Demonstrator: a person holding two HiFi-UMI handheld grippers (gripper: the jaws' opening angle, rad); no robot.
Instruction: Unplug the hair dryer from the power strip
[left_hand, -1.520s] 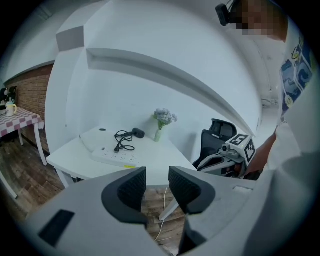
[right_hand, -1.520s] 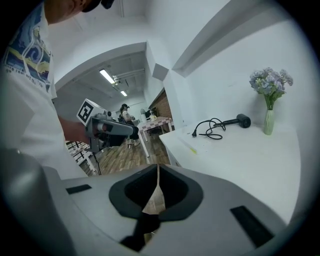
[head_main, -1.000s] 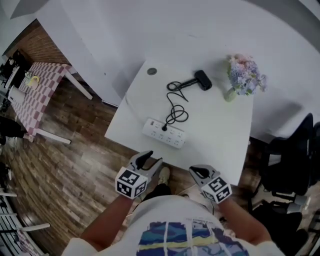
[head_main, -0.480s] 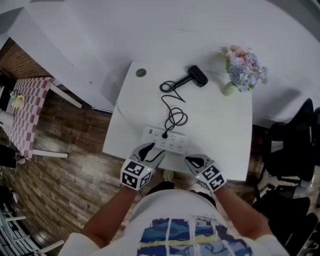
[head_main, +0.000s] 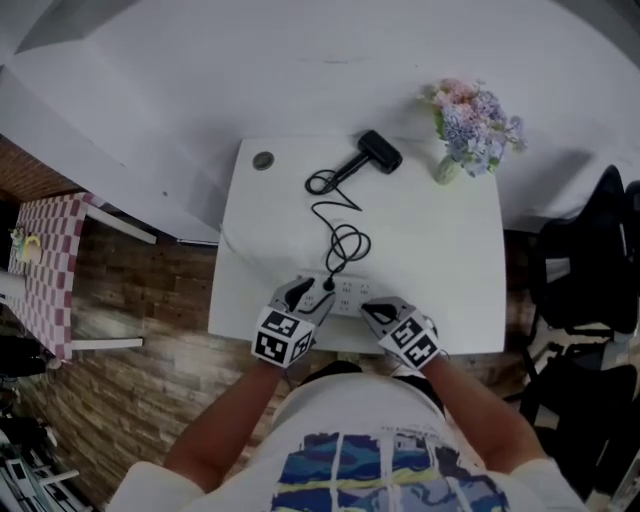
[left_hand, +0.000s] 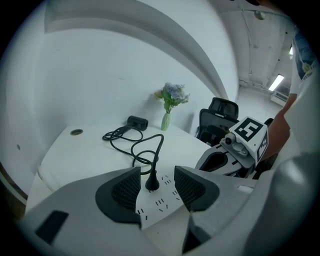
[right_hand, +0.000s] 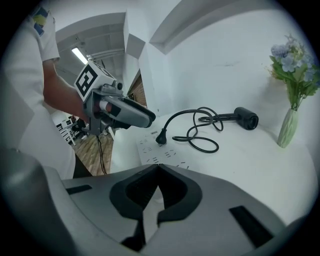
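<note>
A white power strip (head_main: 349, 292) lies at the near edge of the white table (head_main: 440, 260). The black plug (head_main: 328, 285) stands in it. Its cord (head_main: 345, 240) loops back to the black hair dryer (head_main: 378, 152) at the far side. My left gripper (head_main: 306, 296) hovers over the strip's left end. Its jaws are open, and the plug (left_hand: 151, 182) stands just beyond the gap between the left gripper's (left_hand: 156, 186) pads, untouched. My right gripper (head_main: 373, 311) is at the strip's right end. In its own view the right gripper (right_hand: 158, 167) is shut, empty, above the power strip (right_hand: 152, 149).
A vase of flowers (head_main: 465, 122) stands at the table's far right corner. A round grommet (head_main: 263, 160) sits at the far left. A black chair (head_main: 590, 270) is right of the table. A checkered table (head_main: 45, 270) stands far left on the wood floor.
Both grippers have moved forward and down from in front of the table edge to the power strip. The left one now frames the plug.
</note>
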